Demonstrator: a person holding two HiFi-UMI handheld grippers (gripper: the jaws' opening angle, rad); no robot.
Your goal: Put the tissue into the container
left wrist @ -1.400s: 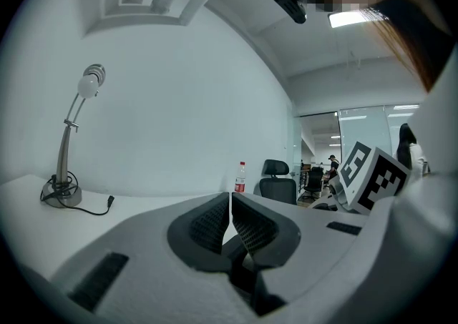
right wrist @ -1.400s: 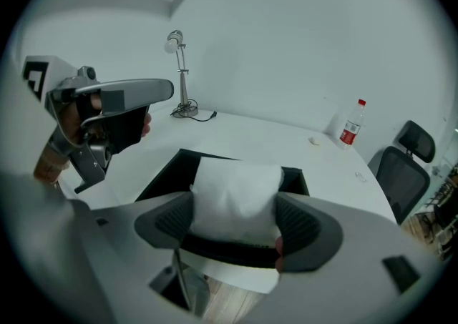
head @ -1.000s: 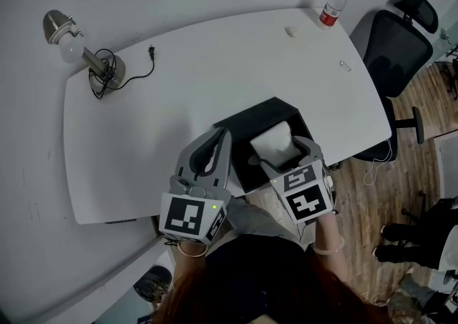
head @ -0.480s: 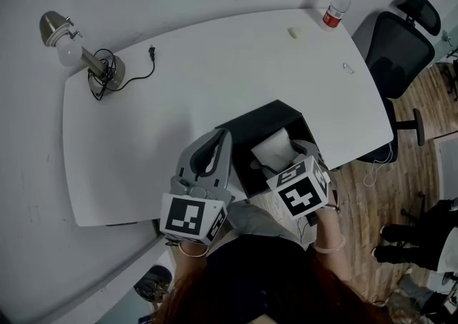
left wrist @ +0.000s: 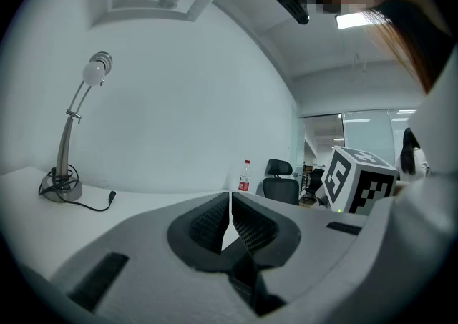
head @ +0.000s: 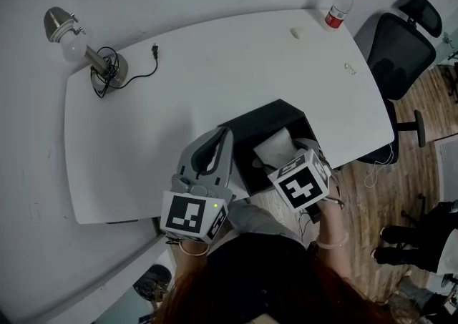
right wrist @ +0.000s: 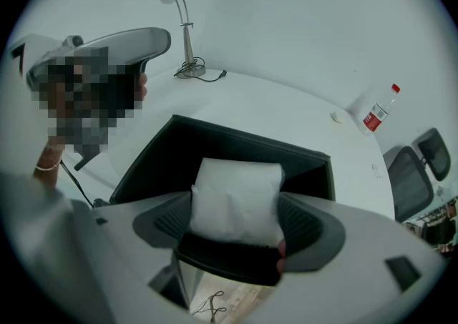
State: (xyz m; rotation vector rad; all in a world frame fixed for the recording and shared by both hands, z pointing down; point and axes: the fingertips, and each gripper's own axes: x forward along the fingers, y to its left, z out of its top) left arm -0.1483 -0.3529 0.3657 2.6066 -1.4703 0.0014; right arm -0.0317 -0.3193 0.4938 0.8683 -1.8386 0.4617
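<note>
A white tissue pack (right wrist: 236, 201) is clamped between the jaws of my right gripper (right wrist: 236, 226), which is shut on it. It hangs over the near edge of the black open container (head: 254, 124) at the table's front; in the head view the tissue pack (head: 275, 148) shows just inside the container's mouth. My left gripper (head: 217, 152) rests shut beside the container's left wall, holding nothing; in its own view the left gripper (left wrist: 230, 226) has its jaws pressed together.
A desk lamp (head: 84, 51) with a loose cord stands at the far left of the white table (head: 179, 86). A water bottle (head: 338, 8) stands at the far right corner. A black office chair (head: 398, 47) is to the right.
My right gripper has tipped downward with the tissue pack, lowering it toward the container's inside. The left gripper has stayed put.
</note>
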